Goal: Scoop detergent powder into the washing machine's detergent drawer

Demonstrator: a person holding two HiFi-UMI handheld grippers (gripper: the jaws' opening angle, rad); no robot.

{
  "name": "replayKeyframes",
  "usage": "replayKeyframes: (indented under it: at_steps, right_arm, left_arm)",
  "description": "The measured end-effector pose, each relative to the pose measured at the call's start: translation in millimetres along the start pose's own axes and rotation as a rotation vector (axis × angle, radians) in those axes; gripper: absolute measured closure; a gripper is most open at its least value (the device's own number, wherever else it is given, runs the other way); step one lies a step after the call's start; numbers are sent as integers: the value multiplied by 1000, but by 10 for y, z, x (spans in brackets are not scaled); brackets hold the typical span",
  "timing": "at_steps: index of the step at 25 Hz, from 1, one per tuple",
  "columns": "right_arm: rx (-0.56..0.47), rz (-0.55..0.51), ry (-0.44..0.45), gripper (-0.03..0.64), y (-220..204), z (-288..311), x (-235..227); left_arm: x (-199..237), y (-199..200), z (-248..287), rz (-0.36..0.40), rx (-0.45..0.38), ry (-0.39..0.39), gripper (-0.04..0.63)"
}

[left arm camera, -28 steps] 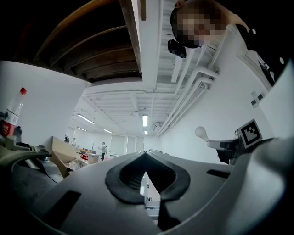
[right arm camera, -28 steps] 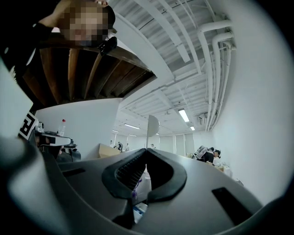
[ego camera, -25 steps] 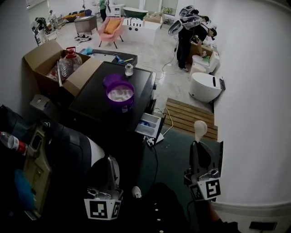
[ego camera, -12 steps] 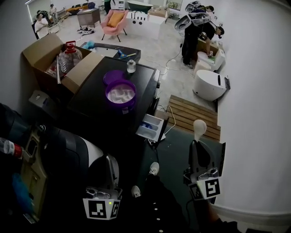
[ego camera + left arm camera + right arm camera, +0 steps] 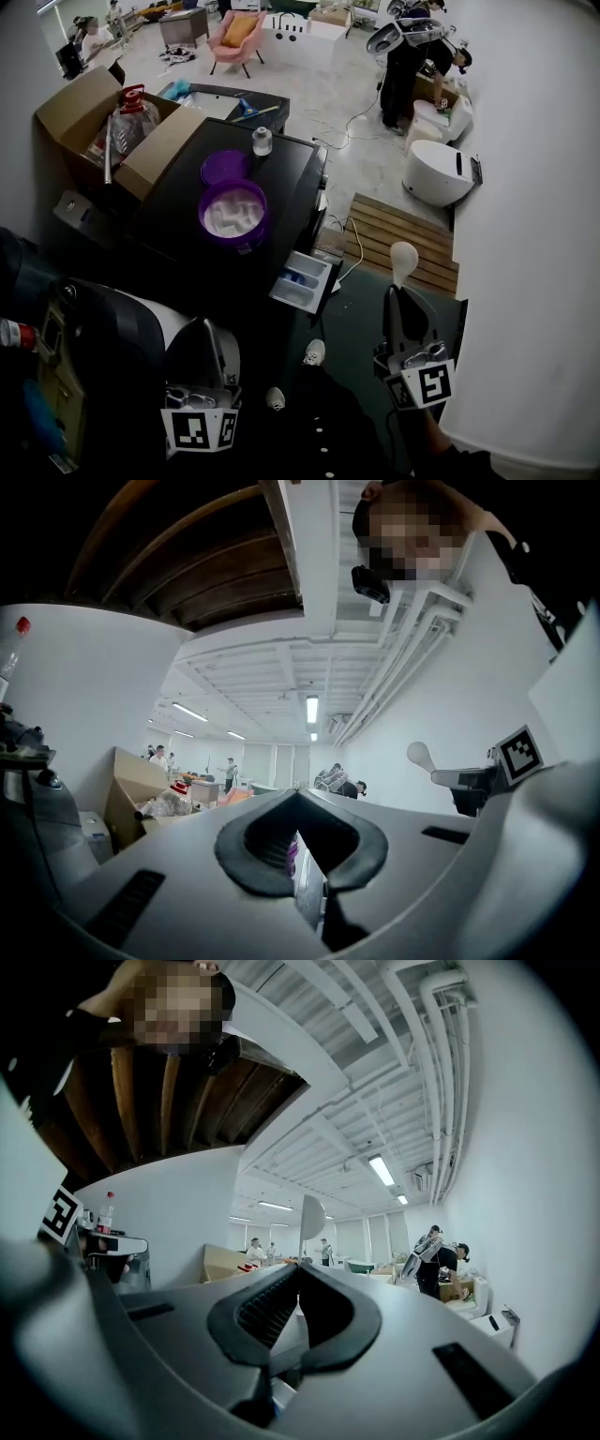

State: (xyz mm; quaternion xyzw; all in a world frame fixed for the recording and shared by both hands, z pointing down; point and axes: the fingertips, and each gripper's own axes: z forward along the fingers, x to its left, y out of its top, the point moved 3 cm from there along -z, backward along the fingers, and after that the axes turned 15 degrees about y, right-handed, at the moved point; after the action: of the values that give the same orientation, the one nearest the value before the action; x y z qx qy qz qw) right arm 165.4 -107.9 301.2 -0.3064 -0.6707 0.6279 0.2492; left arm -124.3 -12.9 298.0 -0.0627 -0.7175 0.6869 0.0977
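Two grippers are held near. The left gripper (image 5: 210, 328) has its jaws together on nothing, and the right gripper (image 5: 400, 298) is clamped on a white scoop (image 5: 403, 258). Farther off, between them, the detergent drawer (image 5: 302, 281) stands open beside a purple powder tub (image 5: 232, 214) on the washing machine (image 5: 291, 178).

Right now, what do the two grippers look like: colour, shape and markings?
Both look alike. The left gripper and the right gripper have smooth grey bodies that taper to two jaws lined with dark ribbed pads. Each carries a white cube with black square markers.
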Motion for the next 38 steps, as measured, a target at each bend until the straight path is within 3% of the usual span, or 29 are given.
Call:
replayKeyframes:
  at_steps: [9,21,31,38]
  right_arm:
    - [38,-26,63,584,-132,411,-565]
    - [-33,-8,176,584,131,1017,-1009]
    - [-17,-3,238,584,55,1408,-889]
    - [69,-23,294,584,-87,1713,-699]
  left_arm:
    - [-221,-11,587,16,3,38,588]
    - [-424,137,1055,27,-41,135,588]
    - [-201,154,1152,32,-42,161,588]
    - [28,155,1282,24,-36,142,588]
